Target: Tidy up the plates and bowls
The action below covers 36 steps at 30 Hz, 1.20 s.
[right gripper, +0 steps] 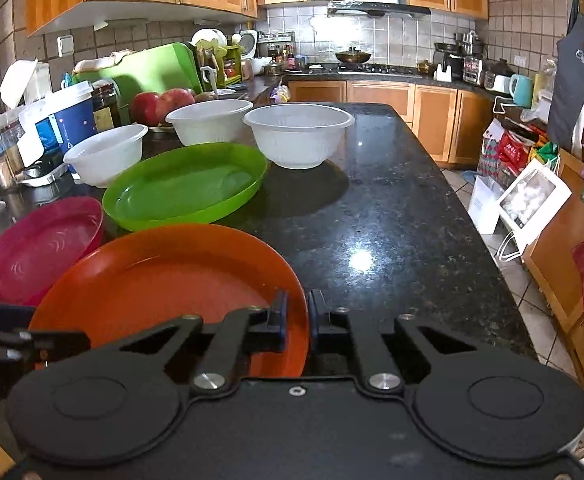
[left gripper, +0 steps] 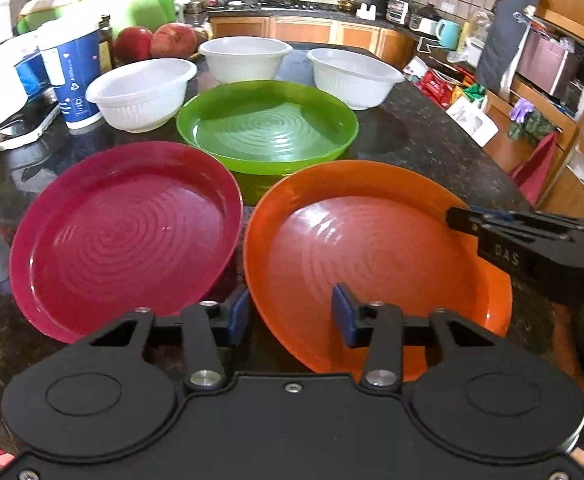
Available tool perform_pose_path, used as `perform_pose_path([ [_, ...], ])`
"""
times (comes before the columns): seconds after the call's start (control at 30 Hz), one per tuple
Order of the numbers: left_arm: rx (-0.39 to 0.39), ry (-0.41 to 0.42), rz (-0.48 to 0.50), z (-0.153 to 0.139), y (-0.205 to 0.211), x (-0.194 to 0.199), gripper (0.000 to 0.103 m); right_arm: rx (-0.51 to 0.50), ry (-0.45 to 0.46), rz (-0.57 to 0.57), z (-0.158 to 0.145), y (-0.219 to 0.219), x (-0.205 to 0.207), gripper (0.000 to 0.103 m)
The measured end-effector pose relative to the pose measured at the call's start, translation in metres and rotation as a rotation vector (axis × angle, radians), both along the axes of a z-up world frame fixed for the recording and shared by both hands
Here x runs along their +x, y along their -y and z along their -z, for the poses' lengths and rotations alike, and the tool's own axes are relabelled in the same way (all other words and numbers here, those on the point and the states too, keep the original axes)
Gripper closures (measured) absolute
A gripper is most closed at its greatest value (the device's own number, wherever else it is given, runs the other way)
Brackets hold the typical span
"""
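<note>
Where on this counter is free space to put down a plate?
The dark counter is bare right of the orange plate and the nearest white bowl. The left side is crowded: pink plate, green plate, bowls, containers.

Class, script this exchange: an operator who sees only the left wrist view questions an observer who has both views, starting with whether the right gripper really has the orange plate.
Operator: Is the right gripper closed on the orange plate?
Observer: Yes. The right wrist view shows its pads shut on the rim, one inside and one outside.
Operator: What hangs above the stove?
Observer: A range hood, cut off in your view.
</note>
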State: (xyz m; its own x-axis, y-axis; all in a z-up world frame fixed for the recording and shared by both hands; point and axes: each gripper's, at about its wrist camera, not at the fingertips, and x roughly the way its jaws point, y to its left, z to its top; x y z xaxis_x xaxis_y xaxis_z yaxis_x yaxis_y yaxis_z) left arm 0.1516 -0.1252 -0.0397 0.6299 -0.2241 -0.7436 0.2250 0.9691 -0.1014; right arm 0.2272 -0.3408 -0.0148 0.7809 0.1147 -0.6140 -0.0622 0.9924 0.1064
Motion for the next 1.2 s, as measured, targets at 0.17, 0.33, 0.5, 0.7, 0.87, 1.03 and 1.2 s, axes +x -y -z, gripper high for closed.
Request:
perform_pose_path([
  [0.17,0.000,-0.011,0.015,-0.002,0.004,0.002,0.061,-0.005,0.002,0.025,-0.003,0.009,-0.007,0.091],
  [0.33,0.003,0.015,0.063,-0.010,0.020,0.002,0.061,-0.017,0.037,0.079,-0.012,0.021,-0.019,0.091],
  [0.5,-0.003,0.042,0.132,-0.019,0.043,0.007,0.061,-0.043,0.059,0.158,-0.020,0.039,-0.033,0.091],
  [0.7,0.001,0.063,0.228,-0.022,0.074,0.004,0.061,-0.066,0.047,0.264,-0.015,0.062,-0.048,0.091],
  [0.87,-0.001,0.027,0.292,-0.015,0.091,0.005,0.061,-0.077,0.021,0.326,-0.007,0.071,-0.055,0.090],
  [1.03,0.008,0.014,0.313,-0.011,0.098,0.007,0.061,-0.067,0.011,0.346,0.000,0.075,-0.056,0.090],
  [1.2,0.007,-0.003,0.301,-0.010,0.096,0.008,0.061,-0.063,0.014,0.337,0.002,0.073,-0.051,0.090],
])
